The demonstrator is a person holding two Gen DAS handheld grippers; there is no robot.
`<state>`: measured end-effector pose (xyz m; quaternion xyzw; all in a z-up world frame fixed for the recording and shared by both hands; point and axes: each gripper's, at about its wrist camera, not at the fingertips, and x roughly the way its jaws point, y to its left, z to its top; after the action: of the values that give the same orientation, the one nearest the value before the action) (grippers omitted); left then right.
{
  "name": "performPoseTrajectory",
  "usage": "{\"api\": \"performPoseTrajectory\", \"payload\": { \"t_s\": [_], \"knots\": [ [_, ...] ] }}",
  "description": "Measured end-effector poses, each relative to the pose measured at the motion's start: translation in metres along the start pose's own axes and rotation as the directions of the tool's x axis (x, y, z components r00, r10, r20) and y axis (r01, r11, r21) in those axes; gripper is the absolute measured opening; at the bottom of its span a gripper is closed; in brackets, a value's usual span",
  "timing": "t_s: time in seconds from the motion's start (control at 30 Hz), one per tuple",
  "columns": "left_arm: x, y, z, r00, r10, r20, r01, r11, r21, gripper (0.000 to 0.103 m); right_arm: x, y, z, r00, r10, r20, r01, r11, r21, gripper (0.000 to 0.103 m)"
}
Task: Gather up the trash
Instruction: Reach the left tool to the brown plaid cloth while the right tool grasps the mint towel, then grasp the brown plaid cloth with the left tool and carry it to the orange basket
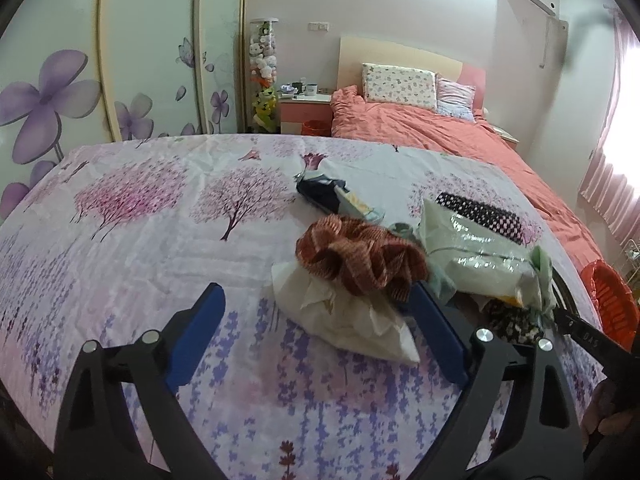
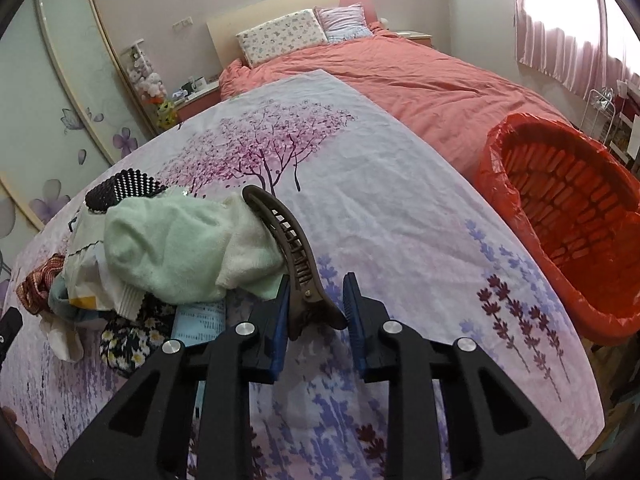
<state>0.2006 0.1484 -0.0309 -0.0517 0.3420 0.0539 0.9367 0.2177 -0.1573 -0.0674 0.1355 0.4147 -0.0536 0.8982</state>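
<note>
While the left hand-held gripper (image 1: 316, 334) gapes over crumpled tissue (image 1: 348, 320), the right hand-held gripper (image 2: 318, 312) loosely brackets a ribbed clip (image 2: 294, 256).

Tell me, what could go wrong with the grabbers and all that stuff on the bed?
1. The right gripper has its jaws around a brown hair clip, and that is probably not trash. It might end up in the red basket.
2. The clip's far end lies against the green towel, so lifting it might drag the towel along.
3. The left gripper is open around the tissue, and the scrunchie overlaps it, so both could get grabbed.
</note>
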Motion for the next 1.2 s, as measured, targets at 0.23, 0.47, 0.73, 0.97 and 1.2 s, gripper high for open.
{"api": "performPoseTrajectory", "payload": {
  "t_s": [0.23,0.47,0.73,0.97,1.2],
  "knots": [
    [0.017,-0.008,0.017,1.000,-0.018,-0.020,0.019,1.000,0.018,0.085,0.009,0.003,0.006,1.000,0.006,-0.006,-0.006,1.000,-0.026,0.026],
    [0.040,-0.012,0.020,0.989,-0.104,-0.101,0.105,0.994,0.005,0.053,0.008,-0.001,0.006,1.000,0.025,-0.006,-0.025,1.000,-0.017,0.026],
    [0.032,-0.012,0.023,0.987,-0.142,-0.076,0.144,0.989,0.016,0.023,-0.001,-0.006,0.002,0.999,0.035,0.017,-0.035,0.999,-0.007,0.026],
    [0.019,-0.007,0.031,0.987,-0.152,-0.048,0.152,0.988,-0.005,0.019,-0.011,-0.009,0.005,0.998,0.032,0.046,-0.032,0.999,-0.004,0.026],
    [-0.004,-0.007,0.043,0.988,-0.157,0.003,0.157,0.987,-0.016,0.019,-0.024,-0.012,0.009,0.996,0.033,0.077,-0.033,0.999,0.000,0.026]
  ]
}}
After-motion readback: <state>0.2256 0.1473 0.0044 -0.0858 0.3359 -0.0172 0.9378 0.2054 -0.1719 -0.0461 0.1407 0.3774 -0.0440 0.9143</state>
